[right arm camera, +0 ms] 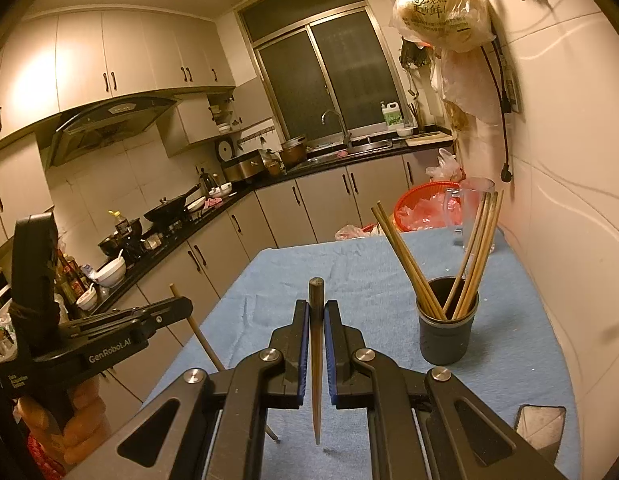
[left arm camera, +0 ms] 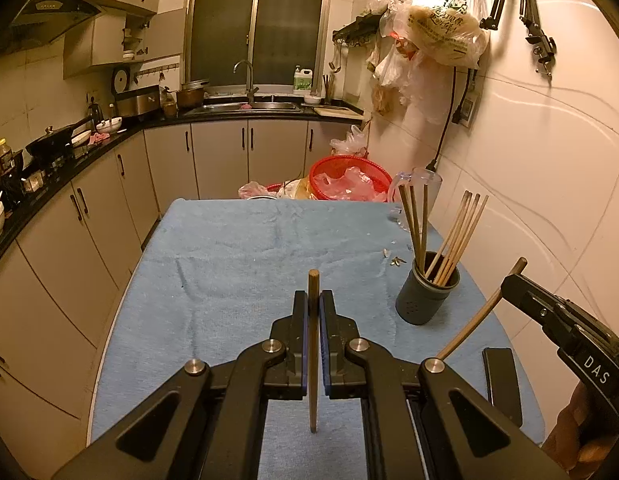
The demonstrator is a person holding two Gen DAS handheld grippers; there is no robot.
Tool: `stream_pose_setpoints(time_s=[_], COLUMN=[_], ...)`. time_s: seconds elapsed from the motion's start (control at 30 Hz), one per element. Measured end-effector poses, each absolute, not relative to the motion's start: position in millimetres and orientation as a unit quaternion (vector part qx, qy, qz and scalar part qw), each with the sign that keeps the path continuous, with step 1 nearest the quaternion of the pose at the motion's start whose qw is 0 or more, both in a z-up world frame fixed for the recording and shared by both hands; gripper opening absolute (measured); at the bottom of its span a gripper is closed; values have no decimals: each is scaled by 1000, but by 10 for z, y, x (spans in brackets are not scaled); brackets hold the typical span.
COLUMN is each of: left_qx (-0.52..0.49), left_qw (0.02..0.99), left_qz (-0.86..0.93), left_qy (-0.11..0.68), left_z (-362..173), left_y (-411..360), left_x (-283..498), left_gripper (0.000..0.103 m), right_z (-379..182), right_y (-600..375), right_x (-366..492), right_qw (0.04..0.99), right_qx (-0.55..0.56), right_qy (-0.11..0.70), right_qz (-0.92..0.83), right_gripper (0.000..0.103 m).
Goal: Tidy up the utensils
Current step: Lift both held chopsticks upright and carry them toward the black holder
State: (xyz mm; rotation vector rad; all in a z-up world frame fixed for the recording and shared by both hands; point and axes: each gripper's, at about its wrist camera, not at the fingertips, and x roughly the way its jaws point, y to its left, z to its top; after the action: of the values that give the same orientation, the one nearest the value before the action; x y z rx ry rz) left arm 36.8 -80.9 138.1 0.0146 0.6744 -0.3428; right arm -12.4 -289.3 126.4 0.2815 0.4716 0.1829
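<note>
My left gripper [left arm camera: 314,300] is shut on a brown chopstick [left arm camera: 313,352] that stands almost upright between its blue pads, over the blue cloth [left arm camera: 237,264]. My right gripper [right arm camera: 316,312] is shut on a second chopstick [right arm camera: 316,364], thick end up, point down. Each gripper shows in the other's view: the right one [left arm camera: 509,280] at the right edge with its chopstick [left arm camera: 475,322] slanting down, the left one [right arm camera: 185,303] at the left with its chopstick [right arm camera: 201,340]. A dark grey holder cup [left arm camera: 427,296] [right arm camera: 447,334] on the cloth's right side holds several chopsticks [left arm camera: 459,236] [right arm camera: 405,264].
A dark phone [left arm camera: 503,384] [right arm camera: 543,428] lies flat near the cloth's front right corner. A clear jug [left arm camera: 423,188] [right arm camera: 475,212] stands at the far right by the tiled wall. A red basket [left arm camera: 349,178] sits behind the table. Small scraps [left arm camera: 395,260] lie left of the cup.
</note>
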Motion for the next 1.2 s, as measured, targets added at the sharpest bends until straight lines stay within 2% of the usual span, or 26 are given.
stream_pose_setpoints(time_s=[1.2], left_qx=[34], left_qw=[923], left_qz=[-209], left_qy=[323], left_z=[1657], left_y=[-1324], left_x=[331], left_gripper=[5], right_z=[1564], right_y=[-3418], right_x=[-437], right_qw=[966], right_qx=[162], right_qy=[191], right_qz=[57], right_gripper=[8])
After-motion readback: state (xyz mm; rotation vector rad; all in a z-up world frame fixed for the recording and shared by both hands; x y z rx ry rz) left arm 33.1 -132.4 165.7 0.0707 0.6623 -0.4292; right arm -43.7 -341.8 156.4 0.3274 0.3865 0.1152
